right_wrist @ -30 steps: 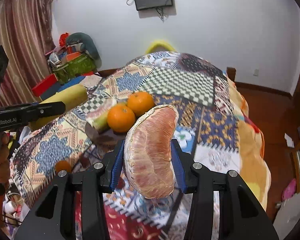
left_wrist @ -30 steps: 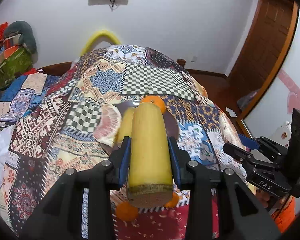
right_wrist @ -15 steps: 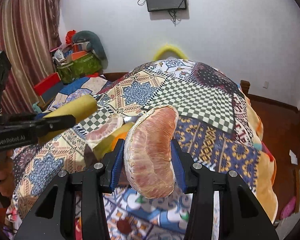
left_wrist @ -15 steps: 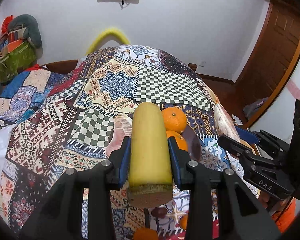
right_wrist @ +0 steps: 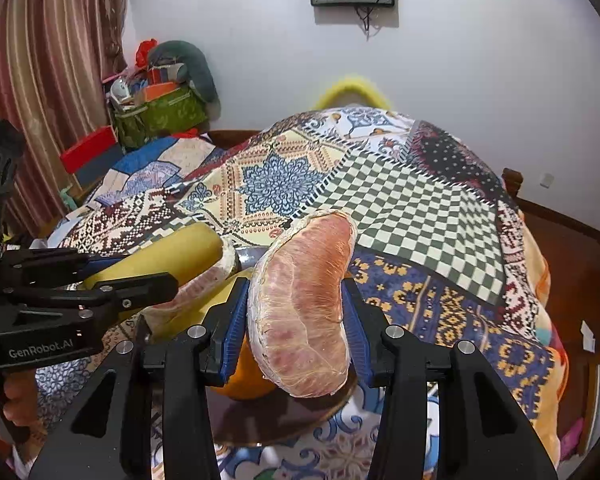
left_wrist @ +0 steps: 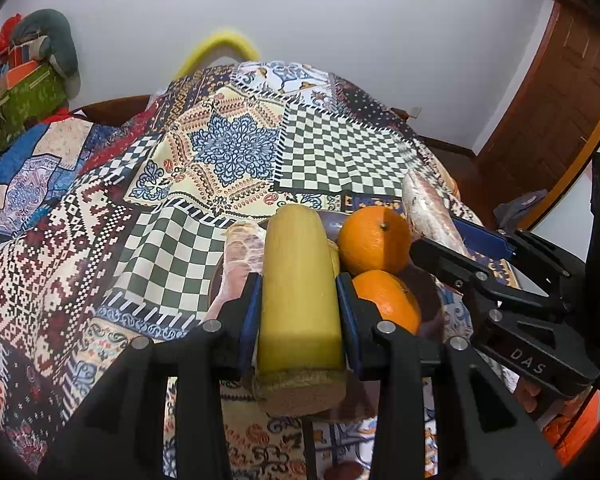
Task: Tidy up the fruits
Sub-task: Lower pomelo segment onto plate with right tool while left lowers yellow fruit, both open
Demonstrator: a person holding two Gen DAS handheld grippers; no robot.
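My left gripper is shut on a thick yellow banana piece with a cut brown end, held just above a dark round plate. The plate holds two oranges, a peeled pink pomelo segment and another yellow piece. My right gripper is shut on a second pink pomelo segment, held over the same plate. An orange shows under it. The left gripper and banana appear at the left of the right wrist view.
The plate lies on a bed with a patchwork quilt. A small orange fruit lies on the quilt near me. A green box of clutter stands at the far left. A wooden door is on the right.
Both grippers have moved forward and down toward the plate with their fruit. The two oranges now sit right beside the banana piece, and the right gripper is closer to the left one.
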